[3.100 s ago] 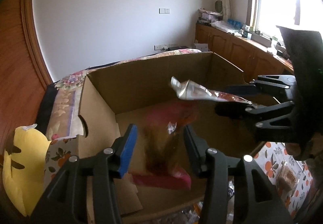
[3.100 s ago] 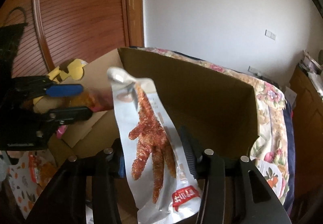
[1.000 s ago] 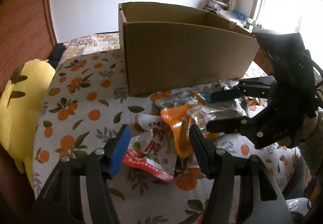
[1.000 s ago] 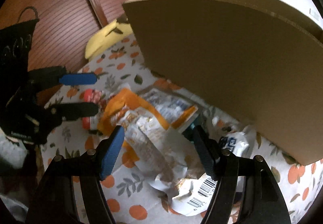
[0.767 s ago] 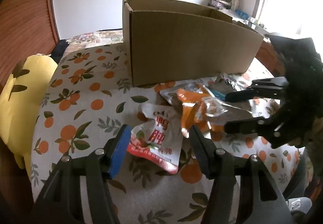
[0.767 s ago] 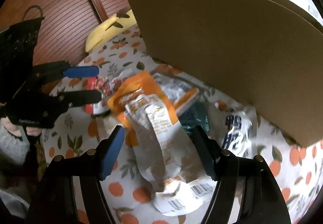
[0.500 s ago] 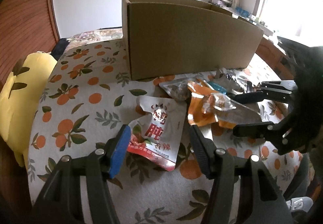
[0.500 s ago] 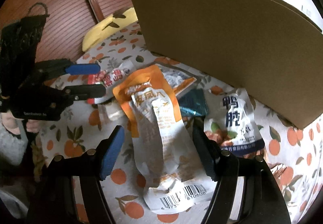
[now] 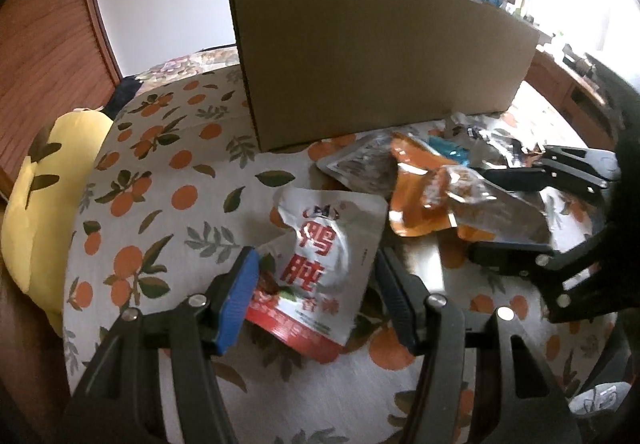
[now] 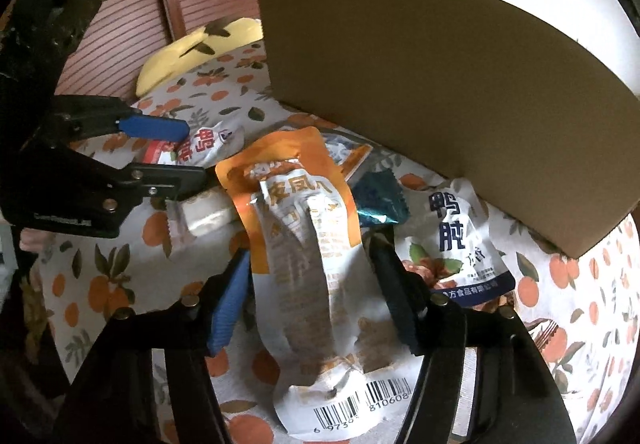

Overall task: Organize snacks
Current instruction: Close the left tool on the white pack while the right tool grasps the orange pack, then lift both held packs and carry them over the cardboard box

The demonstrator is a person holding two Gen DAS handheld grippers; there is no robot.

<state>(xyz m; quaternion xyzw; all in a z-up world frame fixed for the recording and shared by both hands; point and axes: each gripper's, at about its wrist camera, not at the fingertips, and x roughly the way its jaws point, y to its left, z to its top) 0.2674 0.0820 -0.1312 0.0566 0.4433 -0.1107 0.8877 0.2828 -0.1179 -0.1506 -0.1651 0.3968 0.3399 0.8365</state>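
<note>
Our left tongs (image 9: 314,294) sit at the bottom of the left wrist view, jaws roughly half apart astride the red-and-white snack pouch (image 9: 320,264); we cannot tell whether the pads touch it. At right, the right tongs (image 9: 504,216) straddle an orange-and-silver packet (image 9: 448,204). The cardboard box (image 9: 376,60) stands upper centre on the orange-print cloth (image 9: 160,196), a yellow cushion (image 9: 44,180) at far left.

In the right wrist view, our right tongs (image 10: 310,288) fill the bottom, jaws closing around the orange-and-silver packet (image 10: 308,244), which lies between them without the pads clearly pressing it. A blue-and-white pouch (image 10: 456,240) lies at right, a teal sachet (image 10: 378,200) just above centre. The left tongs (image 10: 180,152) reach in from the left over the red-and-white snack pouch (image 10: 204,146).
</note>
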